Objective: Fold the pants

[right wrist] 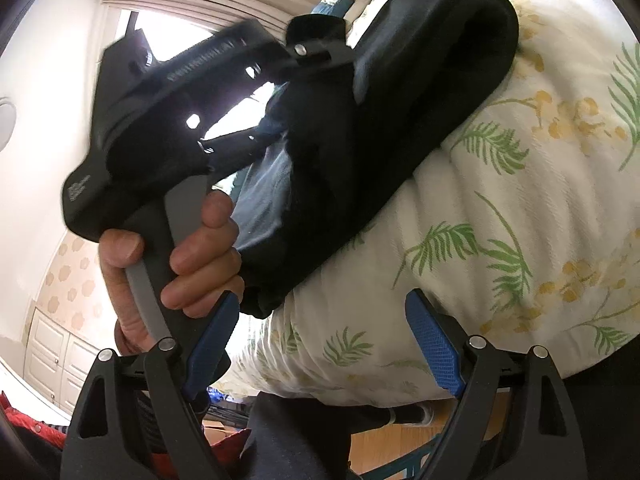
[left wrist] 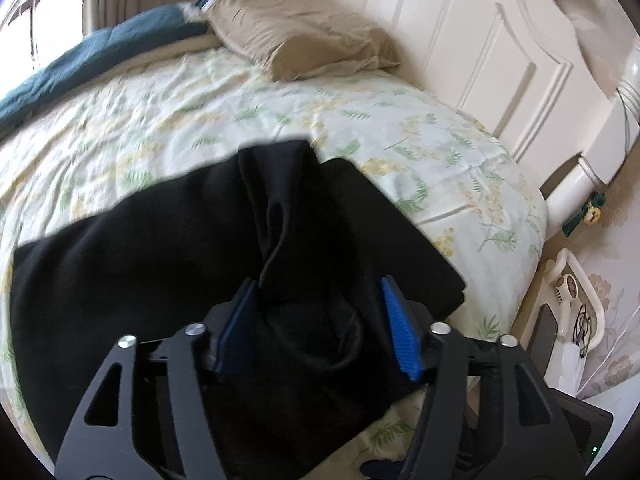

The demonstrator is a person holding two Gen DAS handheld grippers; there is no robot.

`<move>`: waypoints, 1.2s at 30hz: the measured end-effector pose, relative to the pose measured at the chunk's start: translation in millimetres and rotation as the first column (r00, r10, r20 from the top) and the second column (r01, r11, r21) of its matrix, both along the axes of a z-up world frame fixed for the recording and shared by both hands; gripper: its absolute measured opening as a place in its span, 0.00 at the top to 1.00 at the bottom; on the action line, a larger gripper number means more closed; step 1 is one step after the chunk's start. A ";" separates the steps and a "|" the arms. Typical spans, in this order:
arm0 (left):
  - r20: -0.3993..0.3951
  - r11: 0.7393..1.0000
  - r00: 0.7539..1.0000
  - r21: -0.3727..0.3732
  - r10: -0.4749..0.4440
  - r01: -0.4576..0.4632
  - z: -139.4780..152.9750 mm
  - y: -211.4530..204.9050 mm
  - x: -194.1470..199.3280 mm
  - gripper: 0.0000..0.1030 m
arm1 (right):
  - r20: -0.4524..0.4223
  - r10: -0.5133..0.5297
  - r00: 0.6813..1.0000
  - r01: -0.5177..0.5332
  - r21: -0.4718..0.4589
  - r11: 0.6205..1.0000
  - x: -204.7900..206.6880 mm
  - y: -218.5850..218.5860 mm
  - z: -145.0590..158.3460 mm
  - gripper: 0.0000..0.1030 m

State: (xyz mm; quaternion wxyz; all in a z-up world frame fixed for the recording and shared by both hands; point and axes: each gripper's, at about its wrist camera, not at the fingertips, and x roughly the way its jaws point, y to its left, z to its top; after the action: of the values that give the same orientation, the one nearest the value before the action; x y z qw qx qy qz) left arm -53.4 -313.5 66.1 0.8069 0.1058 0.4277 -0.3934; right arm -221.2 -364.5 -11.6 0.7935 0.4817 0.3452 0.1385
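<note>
- Black pants (left wrist: 208, 248) lie partly folded on the bed (left wrist: 168, 120), on a sheet printed with green fronds and yellow flowers, near the bed's front edge.
- We see the left gripper (left wrist: 318, 320) angled down over the pants; its 2 blue pads (left wrist: 400, 332) stand apart, with a bunched ridge of black cloth rising between them. The left pad lies against the cloth, the right pad stands clear of it, so we read no clamp.
- We note the jaws of the right gripper (right wrist: 324, 344) wide apart, nothing between them, hovering off the bed's edge, apart from the cloth.
- From the right wrist view, a hand (right wrist: 176, 264) grips the grey handle of the left gripper, which sits just above the pants.
- A tan pillow (left wrist: 304, 44) rests near the white headboard (left wrist: 480, 40), well apart from the pants; a dark teal blanket (left wrist: 92, 64) lies along the far side.
- The left view is slightly blurred.
</note>
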 end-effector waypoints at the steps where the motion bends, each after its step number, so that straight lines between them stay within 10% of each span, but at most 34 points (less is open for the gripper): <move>1: 0.010 1.000 1.000 -0.004 -0.012 0.012 2.3 -1.5 -3.0 0.37 | -0.002 -0.002 1.000 0.002 0.002 1.000 -0.2 -0.1 -0.3 0.18; 7: 0.088 0.996 0.996 -0.090 -0.018 0.026 40.8 23.5 -10.6 0.27 | -0.011 -0.001 1.000 0.001 -0.050 0.999 -3.3 -5.2 9.1 0.18; 13: 0.088 0.961 0.982 -0.237 0.169 -0.144 69.3 129.9 16.9 0.15 | 0.089 -0.041 0.995 0.054 -0.141 0.989 -7.8 -29.9 59.2 0.18; 22: -0.070 0.882 0.896 -0.155 0.439 -0.445 0.0 264.1 49.2 0.15 | 0.061 -0.014 0.998 0.032 -0.304 0.952 83.2 -88.6 86.1 0.18; 36: -0.224 0.840 0.841 -0.133 0.492 -0.526 -52.4 303.4 43.1 0.15 | -0.113 0.118 0.986 -0.150 -0.329 0.932 135.2 -71.0 65.1 0.15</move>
State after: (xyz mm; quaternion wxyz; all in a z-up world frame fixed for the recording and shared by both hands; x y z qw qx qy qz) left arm -10.3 -10.1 13.7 0.8467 -0.1254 0.4723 -0.2108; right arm -86.0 -435.5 53.5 0.8361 0.3203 0.4318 0.1091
